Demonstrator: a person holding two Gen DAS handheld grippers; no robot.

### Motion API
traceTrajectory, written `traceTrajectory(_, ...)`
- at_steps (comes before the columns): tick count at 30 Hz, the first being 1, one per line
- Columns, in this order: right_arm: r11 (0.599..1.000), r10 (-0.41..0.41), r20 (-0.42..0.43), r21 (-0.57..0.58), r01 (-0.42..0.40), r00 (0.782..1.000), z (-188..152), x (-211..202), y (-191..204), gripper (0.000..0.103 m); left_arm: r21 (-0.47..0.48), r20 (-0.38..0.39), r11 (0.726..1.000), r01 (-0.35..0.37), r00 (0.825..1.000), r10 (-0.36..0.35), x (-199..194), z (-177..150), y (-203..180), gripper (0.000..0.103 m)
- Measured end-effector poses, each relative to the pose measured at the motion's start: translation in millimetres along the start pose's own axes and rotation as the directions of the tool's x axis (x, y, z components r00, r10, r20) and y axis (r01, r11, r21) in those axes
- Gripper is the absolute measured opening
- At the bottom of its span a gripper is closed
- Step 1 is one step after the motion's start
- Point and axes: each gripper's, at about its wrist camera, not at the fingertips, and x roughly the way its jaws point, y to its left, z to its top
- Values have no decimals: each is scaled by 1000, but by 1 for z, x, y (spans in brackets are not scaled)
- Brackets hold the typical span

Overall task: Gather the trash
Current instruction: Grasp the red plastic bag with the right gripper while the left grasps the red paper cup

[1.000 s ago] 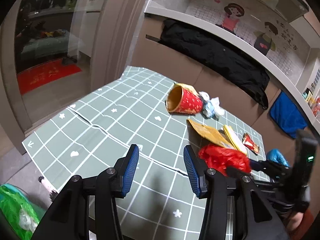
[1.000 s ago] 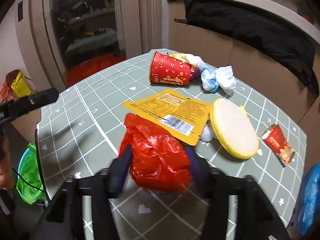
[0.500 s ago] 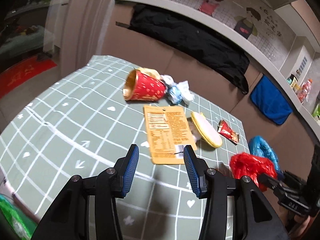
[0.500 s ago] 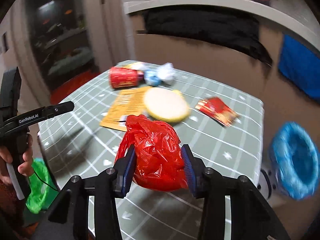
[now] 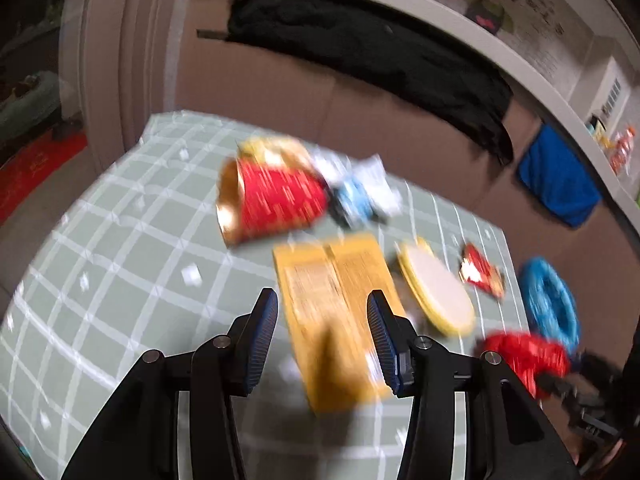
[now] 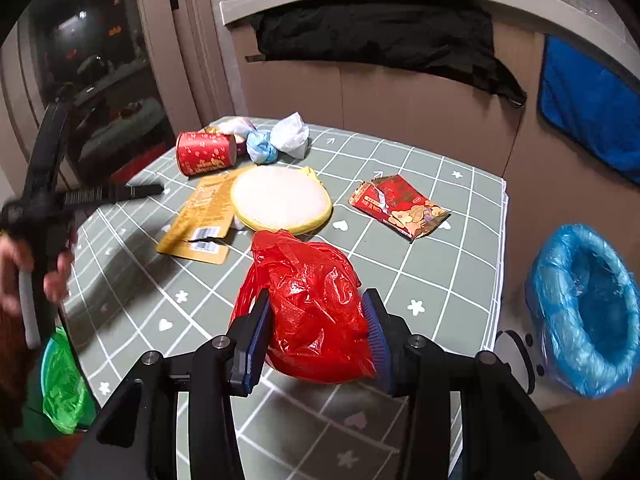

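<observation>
My right gripper [image 6: 318, 334] is shut on a crumpled red plastic bag [image 6: 312, 304] and holds it above the green checked table [image 6: 440, 280]. The bag also shows in the left wrist view [image 5: 524, 356]. A bin lined with a blue bag [image 6: 588, 312] stands beyond the table's right edge. My left gripper [image 5: 322, 340] is open and empty above a flat yellow packet [image 5: 332, 300]. On the table lie a red paper cup [image 6: 206, 153] on its side, a round yellow lid [image 6: 280, 198], a red snack wrapper [image 6: 400, 204] and crumpled tissues [image 6: 276, 138].
A bin with a green bag [image 6: 62, 384] stands on the floor left of the table. A black cloth [image 6: 380, 40] and a blue cloth [image 6: 592, 108] hang on the wall behind. The left wrist view is blurred.
My right gripper has carried the red bag off the table's middle towards the right edge near the blue bin. My left gripper has moved in over the yellow packet.
</observation>
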Motion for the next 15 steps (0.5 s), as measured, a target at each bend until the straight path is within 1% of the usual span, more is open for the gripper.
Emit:
traceTrajectory(2,1000,11,-11,10,-11,1000,0,7,-6,42,-44,33,998,-39,999,40,6,19,17,48)
traceTrajectory(4,998,40,-23,39,-39,999,0,15,-10,48,-107,57,994,-36,997,42,15,34,33,48)
traceTrajectory(6,997,60,-27,50,-58,998,-1,19,-9,51,-168,44,985,-33,998,40,34,46,50,48)
traceTrajectory(9,999,28,-18,29,-27,999,-3,21,1,52,-209,9,978,-10,1000,12,59,51,62,47)
traceTrajectory(11,1000,-9,-5,16,9,1000,-6,20,8,52,-224,-13,974,22,1000,-26,72,51,64,47)
traceTrajectory(12,1000,-23,-4,18,23,1000,-7,19,11,52,-224,-27,974,31,999,-38,75,49,62,44)
traceTrajectory(14,999,-29,3,22,29,1000,-9,15,13,52,-196,-55,980,28,998,-40,80,46,57,19)
traceTrajectory(15,999,-27,7,20,27,1000,-9,11,16,51,-178,-57,984,18,998,-28,78,45,52,15)
